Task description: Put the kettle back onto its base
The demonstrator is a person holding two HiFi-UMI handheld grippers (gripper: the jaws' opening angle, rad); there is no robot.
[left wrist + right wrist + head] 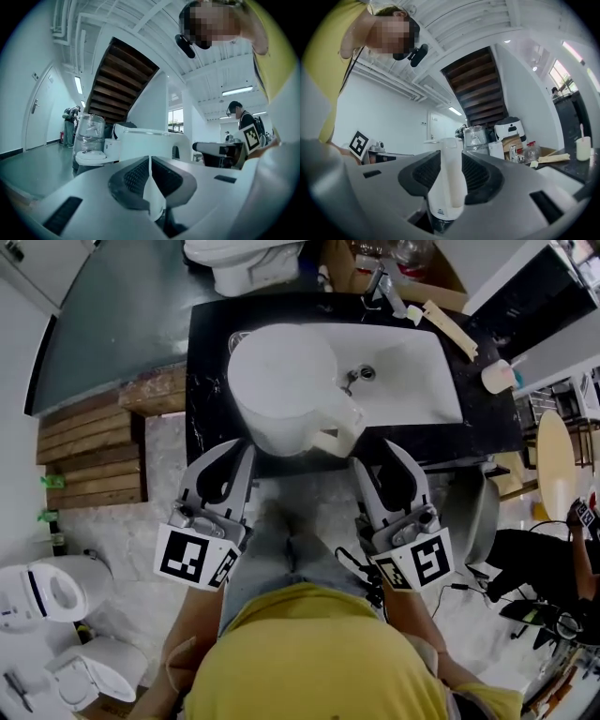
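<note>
A white kettle point(281, 381) is over the left part of the white sink point(422, 381), its handle point(336, 439) turned toward me. My right gripper point(370, 465) is shut on that handle, which stands upright between the pads in the right gripper view point(451, 178). My left gripper point(242, 454) is at the kettle's near left side. In the left gripper view its jaws point(150, 161) are nearly together on a thin white edge point(153, 194), with the kettle body point(145, 143) just beyond. I cannot pick out the kettle's base in any view.
The sink sits in a black counter point(211, 352) with a tap point(356, 379). A cup point(497, 376) stands at the counter's right end and a cardboard box point(352, 263) behind. Wooden pallets point(89, 446) and toilets point(47, 592) lie left; a person point(553, 559) crouches right.
</note>
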